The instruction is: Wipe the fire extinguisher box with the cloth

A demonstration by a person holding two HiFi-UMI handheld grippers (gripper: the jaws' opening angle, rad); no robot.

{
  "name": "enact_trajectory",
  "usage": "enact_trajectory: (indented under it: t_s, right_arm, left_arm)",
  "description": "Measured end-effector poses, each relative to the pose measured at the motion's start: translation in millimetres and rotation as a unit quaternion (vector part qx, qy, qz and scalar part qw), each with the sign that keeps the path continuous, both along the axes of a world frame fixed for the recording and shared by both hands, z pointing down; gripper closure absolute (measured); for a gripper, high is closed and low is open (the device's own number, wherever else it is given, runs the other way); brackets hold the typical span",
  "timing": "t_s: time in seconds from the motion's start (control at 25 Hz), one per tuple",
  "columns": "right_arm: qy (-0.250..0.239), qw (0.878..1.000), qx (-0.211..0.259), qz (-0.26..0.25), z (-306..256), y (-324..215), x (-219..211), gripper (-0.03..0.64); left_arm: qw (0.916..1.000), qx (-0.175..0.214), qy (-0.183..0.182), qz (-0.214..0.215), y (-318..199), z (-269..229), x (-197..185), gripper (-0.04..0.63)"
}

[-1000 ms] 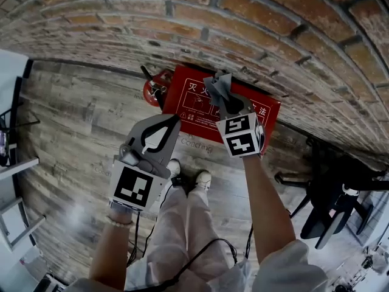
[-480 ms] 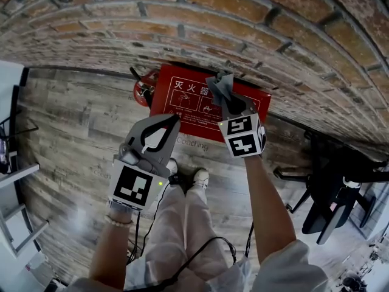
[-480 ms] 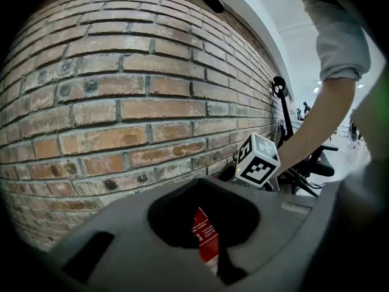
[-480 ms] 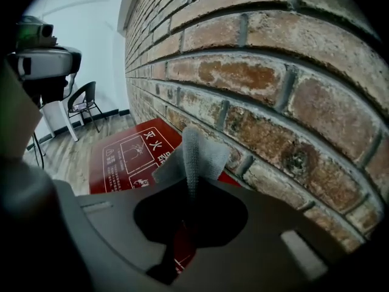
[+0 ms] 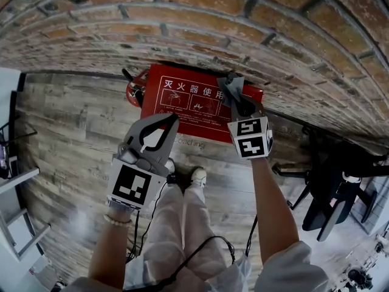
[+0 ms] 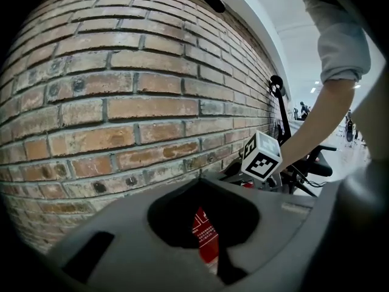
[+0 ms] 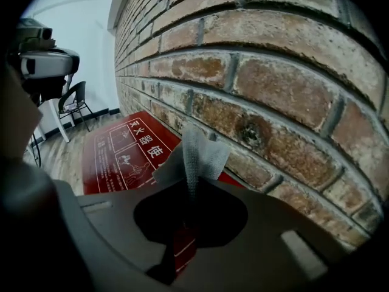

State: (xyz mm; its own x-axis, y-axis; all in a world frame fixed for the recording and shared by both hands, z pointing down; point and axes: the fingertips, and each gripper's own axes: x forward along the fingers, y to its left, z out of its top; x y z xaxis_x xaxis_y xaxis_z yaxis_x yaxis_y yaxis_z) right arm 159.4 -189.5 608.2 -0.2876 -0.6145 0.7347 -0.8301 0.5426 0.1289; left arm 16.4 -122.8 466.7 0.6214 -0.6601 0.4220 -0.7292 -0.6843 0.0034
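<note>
While tight on woven cloth (image 7: 198, 152) by red box (image 5: 182, 102), right jaws (left jaws together)

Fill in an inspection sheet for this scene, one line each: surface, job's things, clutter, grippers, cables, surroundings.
Surface: wood floor; the box stands on it against the brick wall.
Job's things: red box, white print on its lid; grey cloth above its right end.
Clutter: red extinguisher at the box's left end.
Grippers: right gripper shut on the cloth; left gripper shut, empty.
Cables: black cable loops below the grippers.
Surroundings: black chair at right; white shelf at left.
</note>
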Motion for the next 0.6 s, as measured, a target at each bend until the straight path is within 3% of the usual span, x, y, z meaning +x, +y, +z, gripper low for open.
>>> enact_trajectory:
  t_s: [0.6]
  right_arm:
    - [0.018,0.999,-0.006,0.037,3.0,13.5,54.4,0.598]
  left_arm:
    - [0.9999,-0.002,-0.002,0.016,3.5,1.3,19.7,0.597]
